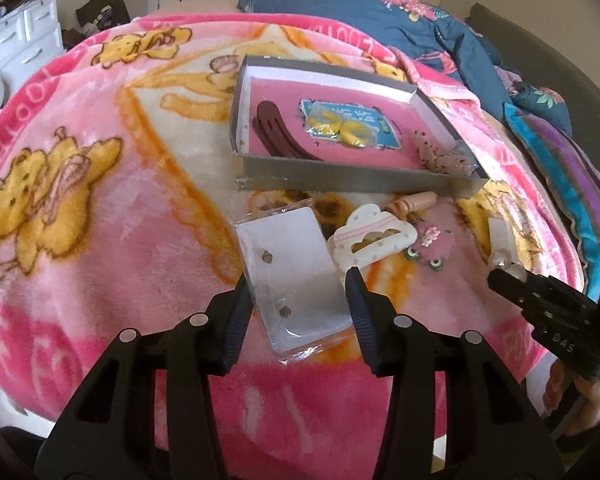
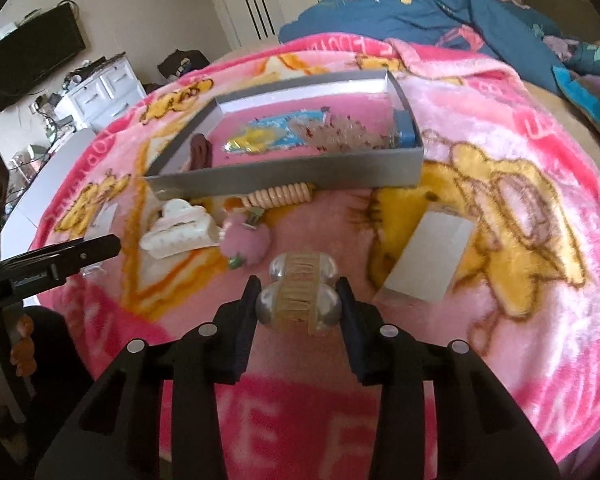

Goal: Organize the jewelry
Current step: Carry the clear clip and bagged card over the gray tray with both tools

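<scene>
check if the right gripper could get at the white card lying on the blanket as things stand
Probably not yet. The right gripper is shut on the clear hair clip, so it would have to drop that first. Otherwise the way looks free: the white card lies flat on the pink blanket with nothing on top.

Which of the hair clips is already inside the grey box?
The dark maroon clip, lying at the box's left end. The white claw clip lies outside on the blanket, and the right gripper grips the clear one.
</scene>
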The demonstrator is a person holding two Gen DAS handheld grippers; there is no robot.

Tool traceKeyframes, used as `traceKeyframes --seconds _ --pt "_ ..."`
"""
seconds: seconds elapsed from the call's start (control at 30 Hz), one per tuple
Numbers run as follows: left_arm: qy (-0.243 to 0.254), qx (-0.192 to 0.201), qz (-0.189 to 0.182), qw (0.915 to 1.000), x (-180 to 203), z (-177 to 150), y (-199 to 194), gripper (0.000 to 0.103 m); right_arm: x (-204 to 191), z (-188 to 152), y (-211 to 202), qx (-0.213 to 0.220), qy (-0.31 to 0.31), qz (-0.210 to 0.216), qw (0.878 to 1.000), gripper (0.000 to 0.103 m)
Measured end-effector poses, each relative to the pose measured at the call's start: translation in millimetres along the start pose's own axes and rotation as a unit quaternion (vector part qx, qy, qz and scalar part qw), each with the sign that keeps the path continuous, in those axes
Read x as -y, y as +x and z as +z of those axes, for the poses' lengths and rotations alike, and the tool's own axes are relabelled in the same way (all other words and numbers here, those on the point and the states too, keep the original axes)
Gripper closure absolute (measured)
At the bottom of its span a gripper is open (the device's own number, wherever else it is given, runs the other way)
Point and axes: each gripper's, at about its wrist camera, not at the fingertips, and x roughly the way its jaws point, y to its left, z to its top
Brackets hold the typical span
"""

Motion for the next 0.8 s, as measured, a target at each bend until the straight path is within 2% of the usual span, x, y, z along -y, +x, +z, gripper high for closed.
traceKeyframes --seconds 0.47,0.8 --pt "0.016 0.045 0.007 0.9988 8 7 -38 0.065 -23 12 -42 0.044 -0.02 0.028 0.998 0.066" --pt "0.016 0.063 -0.001 0.9979 12 16 -47 0.065 -34 30 -59 0.073 -0.024 0.037 0.996 0.066"
